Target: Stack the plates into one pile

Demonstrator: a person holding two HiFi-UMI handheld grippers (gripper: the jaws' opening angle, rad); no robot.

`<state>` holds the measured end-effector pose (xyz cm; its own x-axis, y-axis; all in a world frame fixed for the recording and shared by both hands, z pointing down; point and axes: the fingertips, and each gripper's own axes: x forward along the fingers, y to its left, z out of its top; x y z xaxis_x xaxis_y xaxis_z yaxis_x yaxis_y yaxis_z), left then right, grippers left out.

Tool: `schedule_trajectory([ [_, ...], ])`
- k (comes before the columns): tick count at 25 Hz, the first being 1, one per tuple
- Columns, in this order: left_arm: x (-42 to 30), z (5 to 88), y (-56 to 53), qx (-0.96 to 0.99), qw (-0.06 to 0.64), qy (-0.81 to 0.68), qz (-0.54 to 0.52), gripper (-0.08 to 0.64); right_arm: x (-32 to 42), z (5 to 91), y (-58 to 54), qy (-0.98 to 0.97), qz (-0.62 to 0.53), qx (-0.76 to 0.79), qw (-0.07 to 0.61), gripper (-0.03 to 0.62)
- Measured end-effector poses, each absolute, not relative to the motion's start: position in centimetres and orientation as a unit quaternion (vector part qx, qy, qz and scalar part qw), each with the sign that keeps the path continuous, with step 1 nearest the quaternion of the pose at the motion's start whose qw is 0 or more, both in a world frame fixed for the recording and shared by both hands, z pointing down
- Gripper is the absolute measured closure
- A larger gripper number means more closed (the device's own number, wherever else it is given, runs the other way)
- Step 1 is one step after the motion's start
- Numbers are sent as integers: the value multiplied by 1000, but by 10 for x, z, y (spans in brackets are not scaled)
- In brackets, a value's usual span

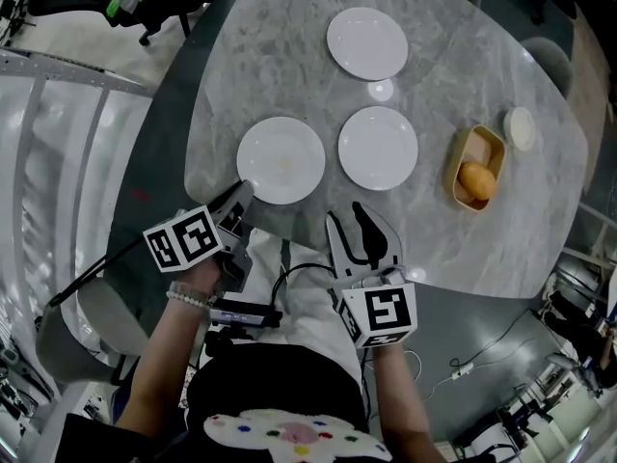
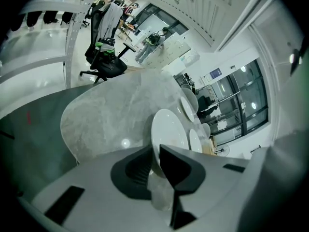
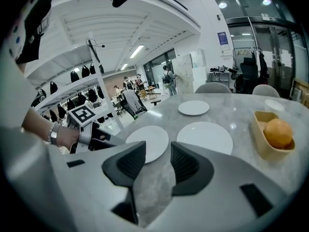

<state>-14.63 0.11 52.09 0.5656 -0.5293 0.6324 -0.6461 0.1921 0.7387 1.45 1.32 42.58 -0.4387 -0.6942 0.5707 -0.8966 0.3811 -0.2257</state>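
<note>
Three white plates lie on the grey marble table (image 1: 463, 56): a left plate (image 1: 281, 159), a middle plate (image 1: 378, 148) and a far plate (image 1: 367, 43). My left gripper (image 1: 241, 191) is at the left plate's near-left rim. In the left gripper view its jaws (image 2: 155, 151) stand narrow with that plate (image 2: 169, 129) edge-on between the pads, pressed on the rim. My right gripper (image 1: 352, 222) hovers open over the table's near edge, below the middle plate, with nothing between its jaws (image 3: 158, 156). Past it I see the left plate (image 3: 149, 141) and middle plate (image 3: 204, 137).
A yellow dish (image 1: 461, 157) holding an orange (image 1: 478, 179) sits at the right of the table, with a small white disc (image 1: 521, 128) beyond it. An office chair (image 2: 104, 52) stands off the far left side. The person's body is close against the near edge.
</note>
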Motion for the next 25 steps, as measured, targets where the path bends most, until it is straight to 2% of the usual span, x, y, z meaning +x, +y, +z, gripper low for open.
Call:
schedule_trajectory([
  [13,-136,493,-6,647,619,-444,32,518,7,445,28,-797,303,490,184,453],
  [20,-127,478,-10,657,622,-424,31,522,-13,459,36,-783,388,466,138,453],
  [25,-123,473,-10,663,624,-413,30,523,-28,472,39,-746,487,449,69,446],
])
